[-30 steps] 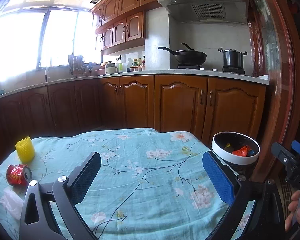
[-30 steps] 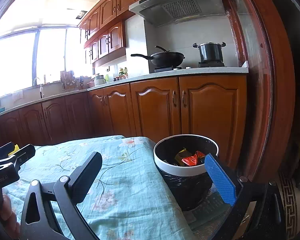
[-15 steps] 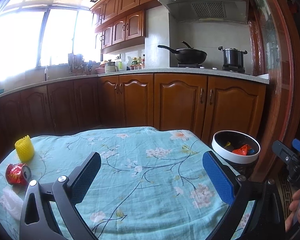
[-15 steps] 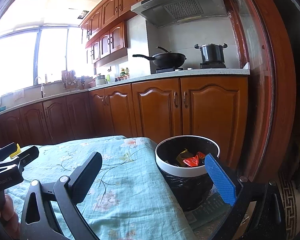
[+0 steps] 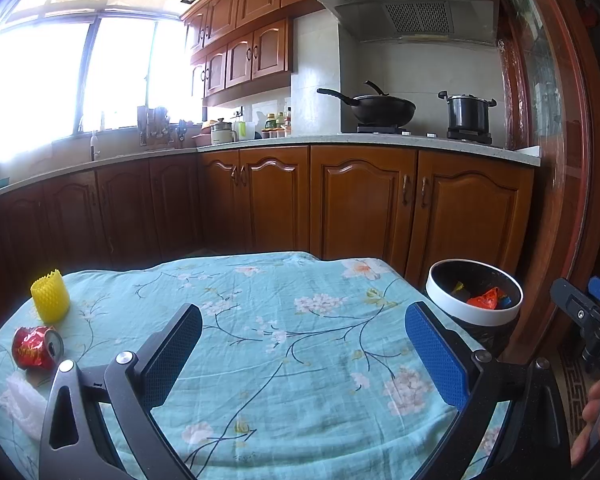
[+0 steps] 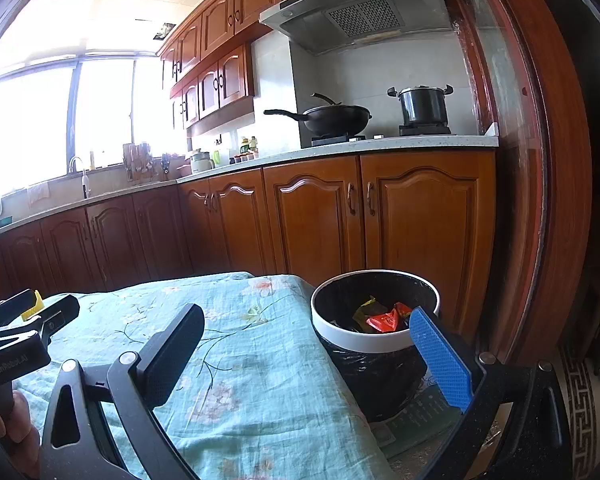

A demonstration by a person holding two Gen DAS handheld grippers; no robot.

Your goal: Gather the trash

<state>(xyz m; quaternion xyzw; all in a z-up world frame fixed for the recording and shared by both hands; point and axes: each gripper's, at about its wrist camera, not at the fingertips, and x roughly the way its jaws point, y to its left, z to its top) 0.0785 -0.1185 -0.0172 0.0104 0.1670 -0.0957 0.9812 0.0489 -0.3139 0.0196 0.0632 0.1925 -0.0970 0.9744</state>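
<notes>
Trash is what my left tongs (image 5: 304, 348) face, their fingers spread wide and empty: a crushed red can (image 5: 37, 348) lies at the tablecloth's (image 5: 300, 344) left edge, near a yellow foam sleeve (image 5: 50, 301) and beside a white plastic scrap (image 5: 20, 404). From my right tongs (image 6: 306, 354), equally released and empty, the black-lined bin (image 6: 374, 336) stands beside the table, wrappers (image 6: 384, 318) inside.
</notes>
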